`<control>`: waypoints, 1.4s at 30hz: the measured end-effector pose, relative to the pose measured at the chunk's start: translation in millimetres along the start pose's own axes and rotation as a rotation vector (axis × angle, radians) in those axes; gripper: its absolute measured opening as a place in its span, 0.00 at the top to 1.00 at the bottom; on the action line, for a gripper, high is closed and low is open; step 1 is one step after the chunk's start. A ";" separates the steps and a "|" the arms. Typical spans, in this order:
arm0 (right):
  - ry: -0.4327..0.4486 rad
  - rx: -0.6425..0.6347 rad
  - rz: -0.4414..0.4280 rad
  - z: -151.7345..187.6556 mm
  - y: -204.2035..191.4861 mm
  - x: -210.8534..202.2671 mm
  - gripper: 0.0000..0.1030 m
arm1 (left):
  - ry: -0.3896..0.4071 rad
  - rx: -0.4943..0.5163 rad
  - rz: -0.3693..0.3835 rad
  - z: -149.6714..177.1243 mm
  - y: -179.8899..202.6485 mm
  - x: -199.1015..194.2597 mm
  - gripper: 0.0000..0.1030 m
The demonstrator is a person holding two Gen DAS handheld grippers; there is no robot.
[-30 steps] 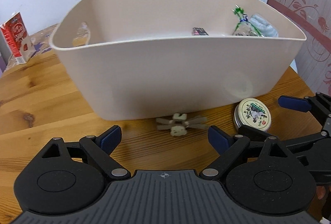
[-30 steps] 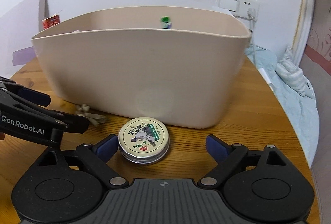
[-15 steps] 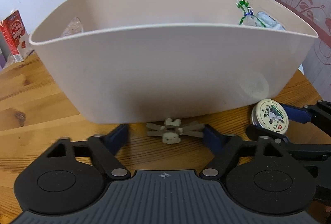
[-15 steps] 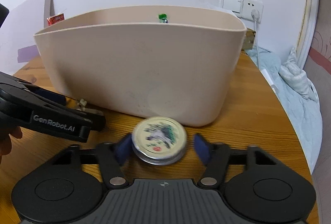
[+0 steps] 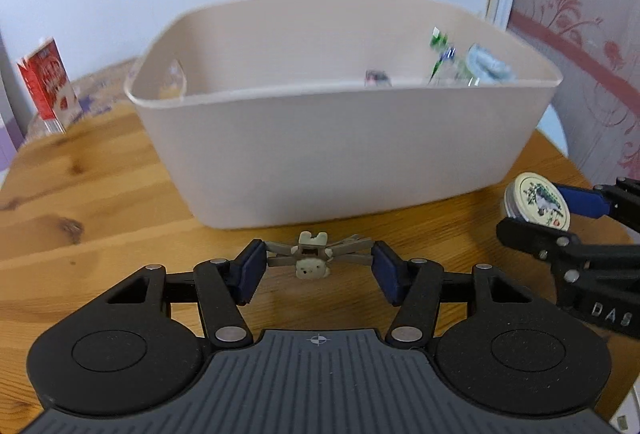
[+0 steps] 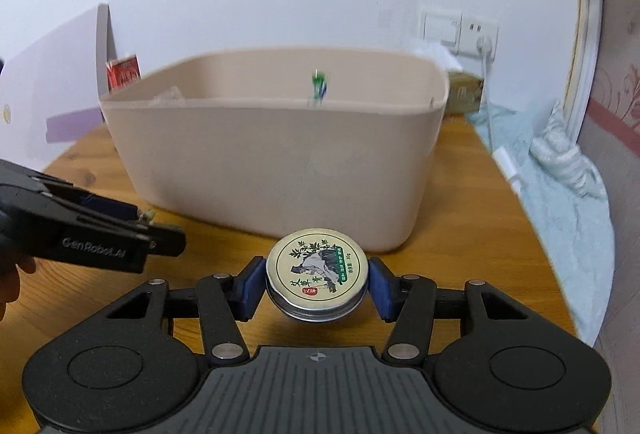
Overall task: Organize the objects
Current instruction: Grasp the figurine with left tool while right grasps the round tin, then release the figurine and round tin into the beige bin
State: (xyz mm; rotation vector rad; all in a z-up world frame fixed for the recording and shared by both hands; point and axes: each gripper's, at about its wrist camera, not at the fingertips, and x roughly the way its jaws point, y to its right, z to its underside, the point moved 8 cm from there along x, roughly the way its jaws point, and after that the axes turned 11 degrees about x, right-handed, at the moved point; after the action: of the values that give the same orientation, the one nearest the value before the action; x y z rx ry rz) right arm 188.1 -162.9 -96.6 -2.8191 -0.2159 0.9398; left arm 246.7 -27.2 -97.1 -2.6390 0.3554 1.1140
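On my left wrist feed, the left gripper (image 5: pixel 318 270) has its blue pads (image 5: pixel 249 272) closed in on the small beige hair clip (image 5: pixel 314 261), one pad against each end of its spread arms, so I have it pinched just in front of the beige plastic bin (image 5: pixel 340 153); whether the clip is clear of the wooden table (image 5: pixel 80 201) or resting on it, I cannot tell. On my right wrist feed, the right gripper (image 6: pixel 317 288) is clamped on the round tin (image 6: pixel 317 274), a pad on either side of its metal rim, the printed lid facing up and tilted slightly toward the camera, with its shadow on the table beneath it. The tin sits just short of the bin's near wall. Inside the bin I can make out a green-and-white wrapped item (image 5: pixel 440 51), a pale blue bundle (image 5: pixel 486 63) and a small dark object (image 5: pixel 376 77) at the right end, all blurred, and something clear (image 5: pixel 174 81) against the left wall. A red-and-white carton (image 5: pixel 48 89) stands upright on the table to the bin's left. The right gripper shows at the right edge of my left view, well apart from the left one.
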 end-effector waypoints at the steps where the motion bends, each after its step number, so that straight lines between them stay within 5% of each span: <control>1: 0.013 0.000 -0.004 -3.9 -0.7 -5.2 0.50 | 0.015 -0.001 -0.001 -2.5 -0.8 -7.0 0.43; 11: 0.187 -0.008 -0.060 -65.0 -17.7 -47.1 0.50 | 0.200 0.005 -0.099 -47.5 -22.3 -71.7 0.43; 16: 0.238 -0.005 -0.058 -103.6 -21.1 -40.9 0.50 | 0.233 0.013 -0.140 -80.6 -42.5 -69.6 0.43; 24: 0.220 0.019 -0.044 -135.9 -20.4 -2.1 0.50 | 0.163 0.063 -0.134 -108.5 -44.5 -19.2 0.42; 35: 0.032 0.027 0.015 -113.3 -7.9 60.7 0.49 | -0.010 0.083 -0.115 -98.9 -36.5 45.5 0.42; 37: 0.024 0.048 0.015 -110.5 -4.6 60.7 0.38 | -0.032 0.090 -0.123 -94.3 -35.9 48.6 0.41; 42: 0.065 0.056 0.033 -112.2 -0.1 43.5 0.21 | 0.006 0.068 -0.129 -90.5 -38.1 34.4 0.16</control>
State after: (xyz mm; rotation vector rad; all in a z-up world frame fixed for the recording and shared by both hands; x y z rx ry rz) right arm 290.4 -166.7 -33.3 -2.8046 -0.1329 0.8450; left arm 342.2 -25.2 -55.8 -2.5657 0.2164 1.0354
